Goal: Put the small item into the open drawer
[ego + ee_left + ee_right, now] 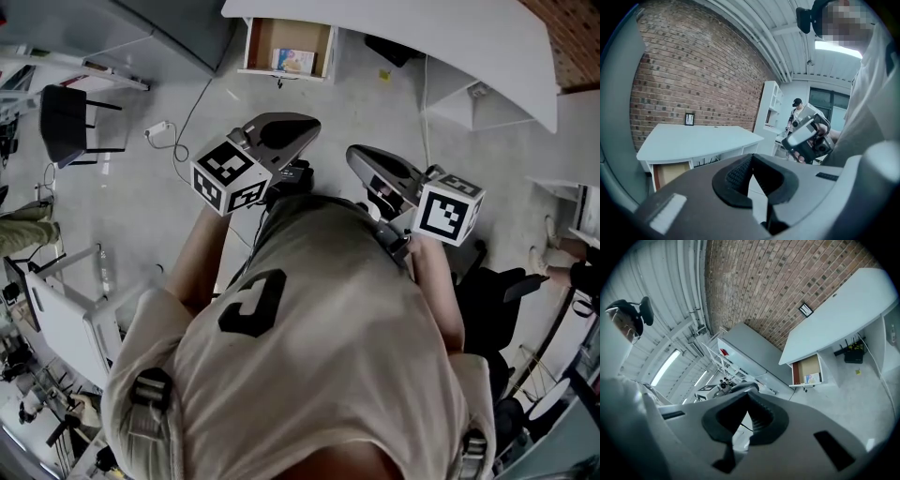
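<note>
The open wooden drawer (286,45) hangs under the white desk (450,37) at the top of the head view, and a small colourful item (293,61) lies inside it. I hold both grippers close in front of my chest, well short of the drawer. My left gripper (307,129) has its jaws shut with nothing between them, and so does my right gripper (357,156). In the left gripper view the jaws (751,157) meet, with the drawer (670,171) at lower left. In the right gripper view the jaws (747,395) meet, and the drawer (808,371) with the item (813,378) is far off.
A dark chair (70,122) stands at the left, and a white cable with a plug block (157,130) runs across the grey floor. White shelving (66,314) is at lower left and a white shelf unit (769,115) stands beside the desk. Another person (795,112) stands far back.
</note>
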A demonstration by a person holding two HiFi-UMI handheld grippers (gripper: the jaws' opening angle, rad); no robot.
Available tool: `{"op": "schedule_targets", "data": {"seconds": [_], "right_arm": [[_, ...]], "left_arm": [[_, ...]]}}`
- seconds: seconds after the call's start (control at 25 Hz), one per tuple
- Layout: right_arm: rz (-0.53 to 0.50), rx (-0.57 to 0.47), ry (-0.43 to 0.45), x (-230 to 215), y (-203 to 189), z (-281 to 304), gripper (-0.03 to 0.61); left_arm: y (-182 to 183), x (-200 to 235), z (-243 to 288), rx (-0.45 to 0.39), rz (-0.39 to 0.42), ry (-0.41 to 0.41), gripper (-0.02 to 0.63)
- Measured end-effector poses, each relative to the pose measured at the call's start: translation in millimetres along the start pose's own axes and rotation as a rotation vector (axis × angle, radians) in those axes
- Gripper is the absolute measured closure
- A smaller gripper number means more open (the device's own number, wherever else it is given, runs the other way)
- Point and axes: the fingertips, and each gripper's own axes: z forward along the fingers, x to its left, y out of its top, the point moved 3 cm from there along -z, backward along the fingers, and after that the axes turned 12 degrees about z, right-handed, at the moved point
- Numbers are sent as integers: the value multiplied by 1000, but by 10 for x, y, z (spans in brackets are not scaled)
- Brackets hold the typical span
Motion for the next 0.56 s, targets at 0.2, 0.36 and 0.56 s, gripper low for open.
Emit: {"op": "schedule_targets", "data": {"seconds": [0.2, 0.36, 0.56], "right_arm": [[-35, 8, -35, 122, 44, 313, 574], [-14, 17, -68, 151, 60, 618, 574], [-45, 40, -105, 219, 221, 1102, 574]], "left_arm": [[-133, 331, -229, 3, -8, 6, 609], [-259, 560, -375, 8, -19, -7, 609], [-392, 1114, -554, 29, -15, -10, 609]]}}
